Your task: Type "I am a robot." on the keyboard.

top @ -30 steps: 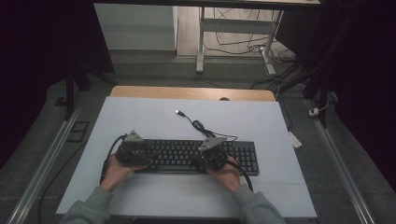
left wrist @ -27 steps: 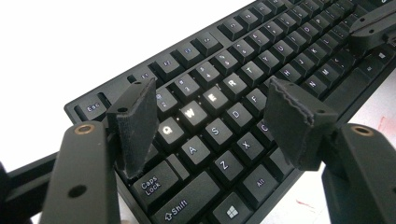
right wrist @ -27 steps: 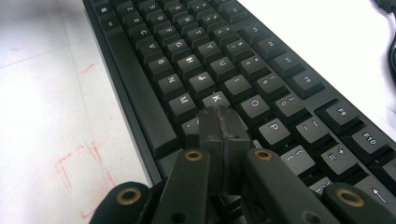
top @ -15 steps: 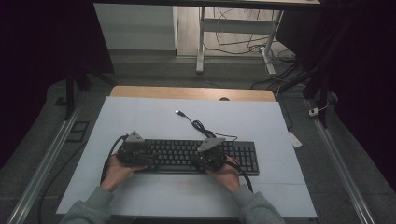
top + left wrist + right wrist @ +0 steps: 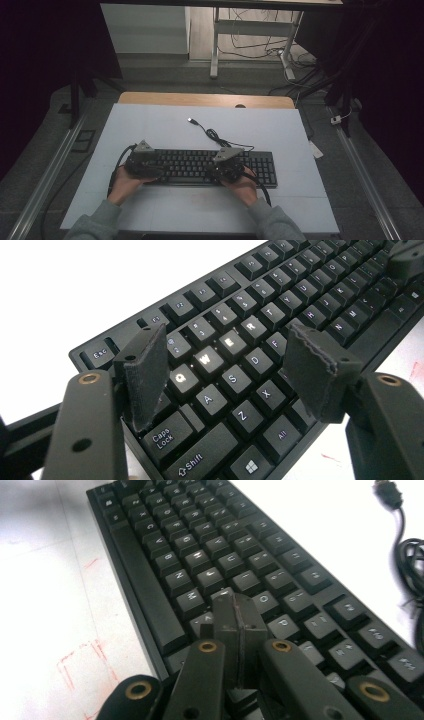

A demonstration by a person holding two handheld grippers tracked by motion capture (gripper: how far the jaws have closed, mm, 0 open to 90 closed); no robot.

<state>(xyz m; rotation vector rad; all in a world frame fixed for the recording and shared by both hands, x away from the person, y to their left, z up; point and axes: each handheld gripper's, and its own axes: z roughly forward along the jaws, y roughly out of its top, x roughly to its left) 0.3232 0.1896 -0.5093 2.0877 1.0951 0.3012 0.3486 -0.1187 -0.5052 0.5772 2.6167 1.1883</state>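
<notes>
Black keyboard [image 5: 200, 167] lies mid-frame under both tools: left gripper [image 5: 227, 357] spread wide above its letter keys, right gripper [image 5: 236, 611] clenched empty, tips on the keys.

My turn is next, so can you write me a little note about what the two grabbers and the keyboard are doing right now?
Left gripper: jaws open, hanging over the Q, W, A, S keys.
Right gripper: jaws shut, empty, tip down at the keys near O and P.
Keyboard: flat on the white table, its cable lying loose behind it, unplugged.
Done: both grippers sit over the keys.
Left: probably pressing keys; I can't tell which.
</notes>
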